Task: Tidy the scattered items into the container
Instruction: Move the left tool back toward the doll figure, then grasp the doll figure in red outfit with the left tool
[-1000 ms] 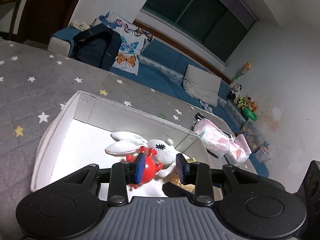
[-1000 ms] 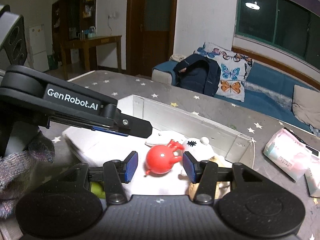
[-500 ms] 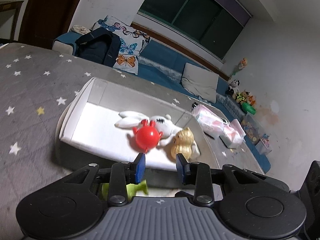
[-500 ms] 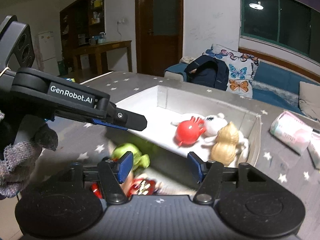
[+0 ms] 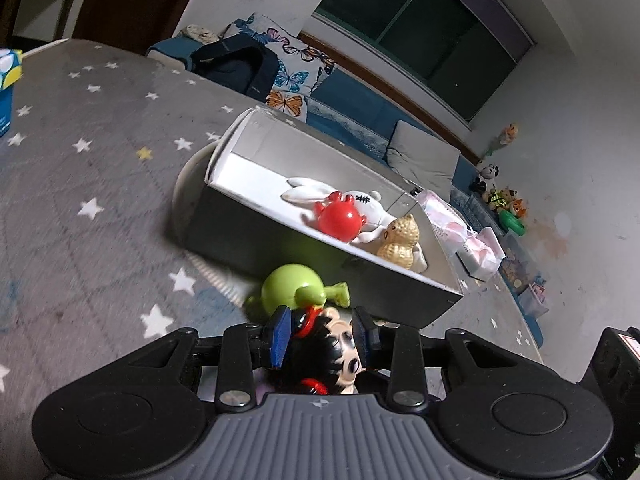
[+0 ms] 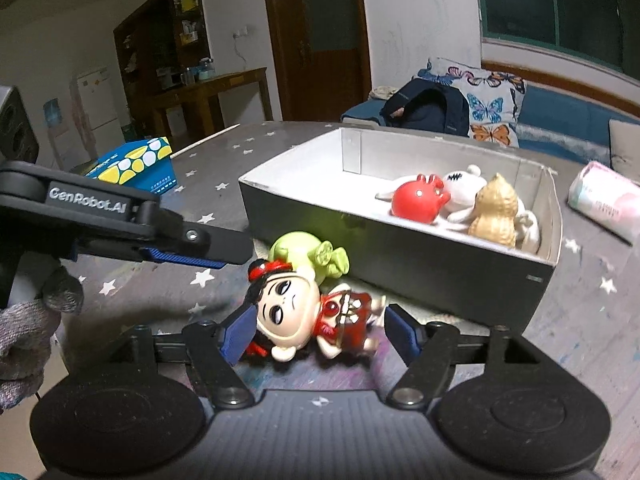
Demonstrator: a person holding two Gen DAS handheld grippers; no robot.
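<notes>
One open rectangular cardboard box with white inside (image 6: pixel 420 256), standing on the grey star-patterned cloth (image 5: pixel 80 184). Three toys inside it: one round red plastic crab-like figure (image 6: pixel 416 200), one white plush rabbit (image 6: pixel 464 188), one tan peanut-shaped figure (image 6: pixel 494 210). Two toys outside, on the cloth: one lime-green rounded plastic toy (image 6: pixel 304 254), one black-haired doll in red dress (image 6: pixel 308 316) (lying on its back). One blue box with yellow and white spots (image 6: pixel 136 166). Two pink-and-white soft packets (image 5: pixel 460 228), seen in the left wrist view.
</notes>
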